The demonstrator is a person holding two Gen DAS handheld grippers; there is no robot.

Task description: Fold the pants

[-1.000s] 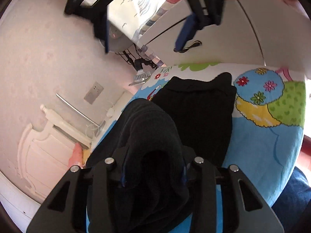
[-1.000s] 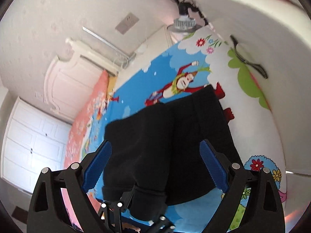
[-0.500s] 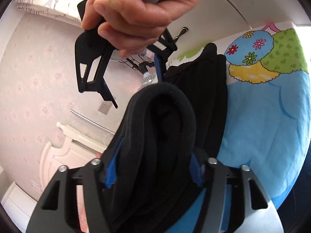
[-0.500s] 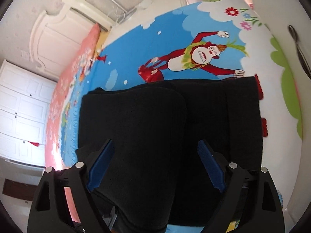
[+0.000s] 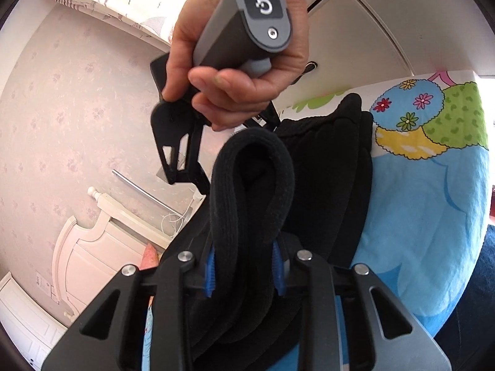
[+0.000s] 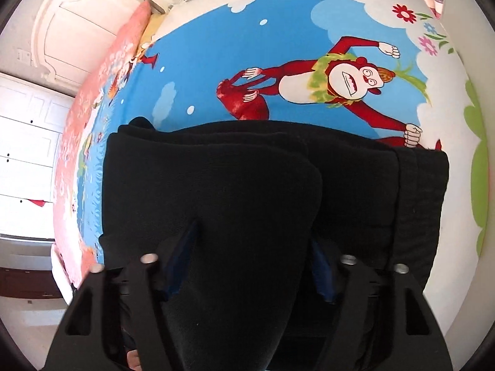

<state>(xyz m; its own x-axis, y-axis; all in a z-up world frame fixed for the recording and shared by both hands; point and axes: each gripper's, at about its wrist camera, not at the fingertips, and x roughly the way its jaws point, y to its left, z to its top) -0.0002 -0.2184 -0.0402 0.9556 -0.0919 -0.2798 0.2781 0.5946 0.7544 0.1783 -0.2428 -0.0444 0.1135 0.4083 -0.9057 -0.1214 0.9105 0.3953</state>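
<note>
Pants clamped in left gripper | right gripper grasps pants | cartoon bedsheet beneath

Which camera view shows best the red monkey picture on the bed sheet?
The right wrist view. There the red monkey lies almost whole on the bed sheet, just beyond the black pants. The left wrist view shows no monkey: only flowers and blue sheet beside the pants.
</note>
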